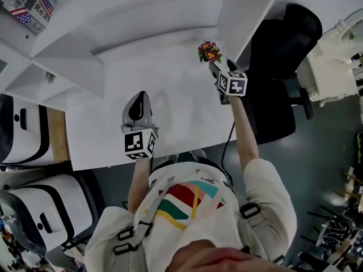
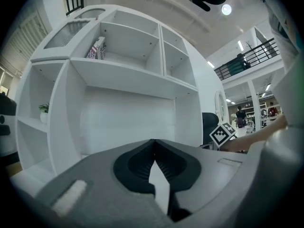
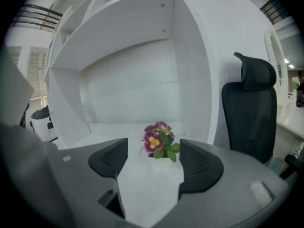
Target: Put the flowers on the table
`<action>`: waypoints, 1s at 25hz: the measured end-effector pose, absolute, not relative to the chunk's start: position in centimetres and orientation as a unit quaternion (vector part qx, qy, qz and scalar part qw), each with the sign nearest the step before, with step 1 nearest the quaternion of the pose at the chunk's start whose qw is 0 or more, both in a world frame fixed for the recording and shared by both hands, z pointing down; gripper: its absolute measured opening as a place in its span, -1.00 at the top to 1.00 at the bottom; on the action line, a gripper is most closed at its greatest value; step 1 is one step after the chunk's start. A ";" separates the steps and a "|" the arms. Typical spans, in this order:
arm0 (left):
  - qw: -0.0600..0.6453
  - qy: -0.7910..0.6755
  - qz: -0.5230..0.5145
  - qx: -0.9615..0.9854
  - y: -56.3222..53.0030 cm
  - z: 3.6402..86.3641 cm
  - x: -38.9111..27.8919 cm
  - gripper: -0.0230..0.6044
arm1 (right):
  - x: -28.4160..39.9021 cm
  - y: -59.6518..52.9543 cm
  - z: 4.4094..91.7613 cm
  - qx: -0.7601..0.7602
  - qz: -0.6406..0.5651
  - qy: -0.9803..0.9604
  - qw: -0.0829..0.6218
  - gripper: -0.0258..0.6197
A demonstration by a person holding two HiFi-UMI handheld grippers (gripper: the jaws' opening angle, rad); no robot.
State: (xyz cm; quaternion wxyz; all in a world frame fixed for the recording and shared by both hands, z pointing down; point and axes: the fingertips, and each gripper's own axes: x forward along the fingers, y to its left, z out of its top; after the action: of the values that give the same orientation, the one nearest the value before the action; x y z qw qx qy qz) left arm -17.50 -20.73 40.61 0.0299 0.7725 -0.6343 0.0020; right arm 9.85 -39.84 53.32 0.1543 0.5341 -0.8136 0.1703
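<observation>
A small bunch of purple and yellow flowers (image 1: 209, 52) with green leaves stands on the white table (image 1: 176, 106) near its far right corner, by a shelf wall. My right gripper (image 1: 217, 72) hovers just short of the flowers (image 3: 159, 141), open, jaws wide apart with nothing between them. My left gripper (image 1: 137, 107) is over the table's near left part, shut and empty; its view looks up at the white shelves (image 2: 123, 80).
A white shelf unit (image 1: 85, 44) rises behind and left of the table. A black office chair (image 1: 283, 67) stands right of the table. A small box (image 2: 97, 49) sits on an upper shelf. White machines (image 1: 28, 135) stand at left.
</observation>
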 end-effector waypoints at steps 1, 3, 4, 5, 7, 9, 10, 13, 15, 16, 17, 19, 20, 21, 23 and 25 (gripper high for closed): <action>0.027 -0.633 -0.003 0.773 -20.9 40.3 -17.5 0.92 | 9.8 -39.5 51.7 0.532 0.155 -0.819 0.149 -0.07; 0.023 -0.632 -0.010 0.775 -21.2 39.7 -17.6 0.92 | 9.3 -38.9 48.2 0.530 0.116 -0.828 0.138 -0.05; 0.022 -0.631 -0.013 0.775 -21.2 39.5 -17.8 0.92 | 8.8 -38.4 46.5 0.529 0.096 -0.833 0.130 -0.05; 0.021 -0.631 -0.016 0.775 -21.2 39.1 -18.0 0.92 | 8.3 -37.8 44.8 0.528 0.076 -0.837 0.123 -0.05; 0.015 -0.633 -0.025 0.774 -21.1 38.3 -18.6 0.92 | 7.0 -36.3 41.7 0.519 0.042 -0.847 0.109 -0.05; 0.004 -0.636 -0.029 0.771 -21.0 37.2 -19.2 0.92 | 5.6 -34.4 39.1 0.510 0.006 -0.855 0.099 -0.05; -0.004 -0.638 -0.030 0.770 -20.9 36.6 -19.6 0.92 | 5.0 -33.5 37.9 0.509 -0.018 -0.855 0.096 -0.05; -0.022 -0.644 -0.038 0.764 -20.6 34.9 -20.4 0.92 | 3.8 -31.1 35.5 0.523 -0.091 -0.842 0.094 0.14; -0.033 -0.645 -0.042 0.762 -20.4 34.0 -20.6 0.92 | 3.0 -29.9 34.9 0.528 -0.105 -0.839 0.083 0.24; -0.040 -0.645 -0.040 0.762 -20.3 33.7 -20.7 0.92 | 2.4 -29.4 34.8 0.526 -0.100 -0.842 0.074 0.24; -0.047 -0.645 -0.037 0.762 -20.2 33.5 -20.6 0.92 | 1.8 -28.8 34.8 0.521 -0.092 -0.846 0.066 0.24; -0.060 -0.643 -0.029 0.763 -20.1 33.1 -20.2 0.92 | 0.6 -27.6 34.7 0.514 -0.079 -0.853 0.050 0.24; -0.065 -0.643 -0.026 0.763 -20.1 33.0 -20.1 0.92 | 0.1 -27.1 34.6 0.512 -0.077 -0.855 0.044 0.24; -0.068 -0.642 -0.025 0.763 -20.1 32.9 -19.9 0.92 | -0.4 -26.6 34.5 0.510 -0.077 -0.856 0.040 0.27; -0.068 -0.642 -0.029 0.763 -20.2 32.6 -19.8 0.92 | -1.4 -26.0 34.4 0.507 -0.079 -0.858 0.034 0.42; -0.066 -0.644 -0.033 0.762 -20.3 32.5 -19.9 0.92 | -2.2 -25.5 34.5 0.503 -0.079 -0.860 0.030 0.54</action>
State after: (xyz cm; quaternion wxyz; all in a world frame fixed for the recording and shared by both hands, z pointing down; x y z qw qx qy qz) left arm -19.85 -20.25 32.46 -0.0656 0.7617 -0.6438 -0.0328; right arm -2.25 -25.54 34.48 0.0302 0.5026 -0.8604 -0.0787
